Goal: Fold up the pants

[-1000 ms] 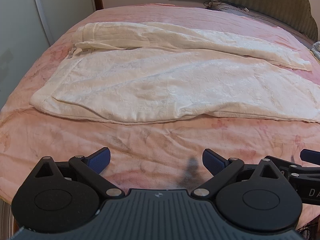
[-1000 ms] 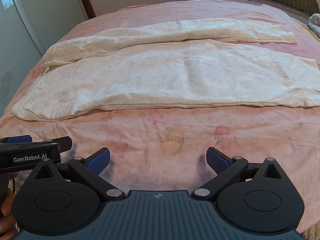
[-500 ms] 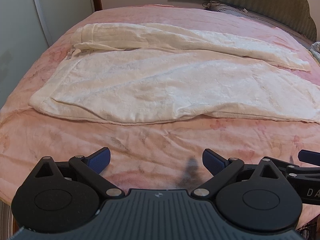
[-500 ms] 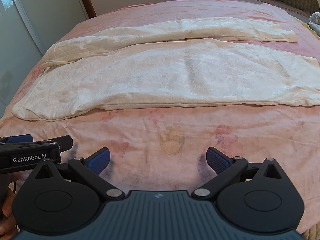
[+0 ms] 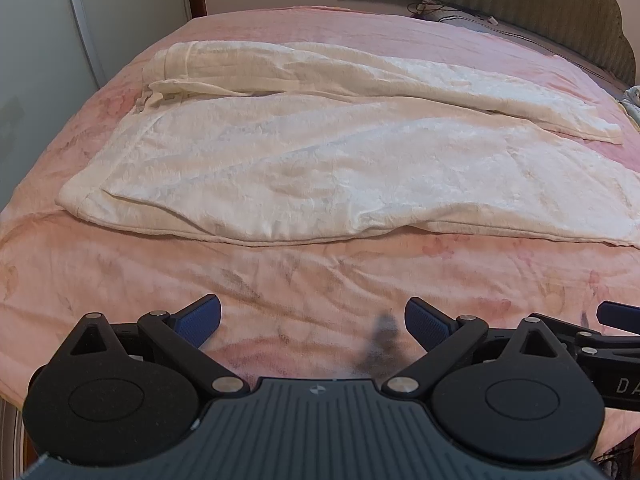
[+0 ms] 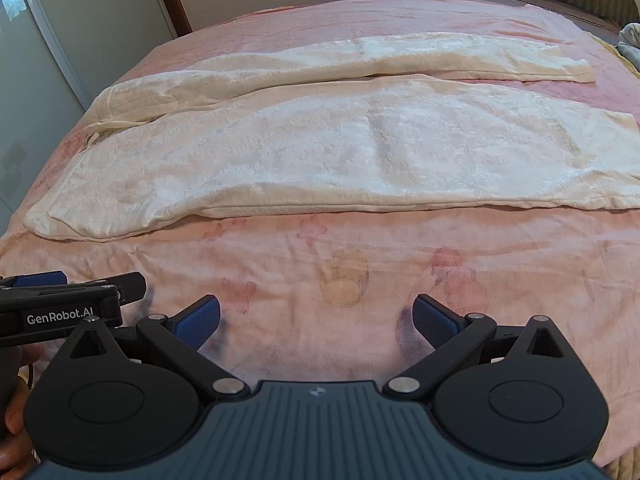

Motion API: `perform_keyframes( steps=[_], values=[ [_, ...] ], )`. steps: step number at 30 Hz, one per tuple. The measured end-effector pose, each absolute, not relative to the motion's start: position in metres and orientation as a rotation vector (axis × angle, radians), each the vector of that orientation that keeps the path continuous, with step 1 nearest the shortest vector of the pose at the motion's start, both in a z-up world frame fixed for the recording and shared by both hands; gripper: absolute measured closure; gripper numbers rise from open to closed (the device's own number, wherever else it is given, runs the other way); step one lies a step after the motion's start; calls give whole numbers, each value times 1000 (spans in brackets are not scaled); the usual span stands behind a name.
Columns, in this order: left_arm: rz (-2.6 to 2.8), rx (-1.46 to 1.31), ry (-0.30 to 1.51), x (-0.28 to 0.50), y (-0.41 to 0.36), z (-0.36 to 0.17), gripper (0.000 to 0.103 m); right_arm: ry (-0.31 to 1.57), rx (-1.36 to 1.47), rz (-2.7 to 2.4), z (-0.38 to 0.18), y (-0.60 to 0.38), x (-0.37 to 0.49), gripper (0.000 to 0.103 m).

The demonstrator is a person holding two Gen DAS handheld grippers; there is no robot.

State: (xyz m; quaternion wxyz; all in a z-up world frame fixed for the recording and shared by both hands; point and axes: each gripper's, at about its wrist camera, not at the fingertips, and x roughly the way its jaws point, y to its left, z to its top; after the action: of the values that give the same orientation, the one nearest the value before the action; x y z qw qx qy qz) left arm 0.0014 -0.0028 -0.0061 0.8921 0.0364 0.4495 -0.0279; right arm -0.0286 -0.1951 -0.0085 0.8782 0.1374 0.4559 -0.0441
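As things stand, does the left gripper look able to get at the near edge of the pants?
Probably yes: the left gripper is open and only bare pink bedspread lies between it and the pants.

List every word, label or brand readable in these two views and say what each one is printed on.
"GenRobot.AI": white print on the side of the left gripper, seen in the right wrist view.
"DA": cut off at the frame edge, on the side of the right gripper, seen in the left wrist view.
Nothing readable on the cream pants or the pink bedspread.
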Motion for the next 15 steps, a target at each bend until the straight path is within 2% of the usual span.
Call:
perform_keyframes(
  steps=[15],
  values=[
    [-58, 80, 939, 2, -2, -8, 3, 952, 287, -92, -10, -194, -29, 0]
  ],
)
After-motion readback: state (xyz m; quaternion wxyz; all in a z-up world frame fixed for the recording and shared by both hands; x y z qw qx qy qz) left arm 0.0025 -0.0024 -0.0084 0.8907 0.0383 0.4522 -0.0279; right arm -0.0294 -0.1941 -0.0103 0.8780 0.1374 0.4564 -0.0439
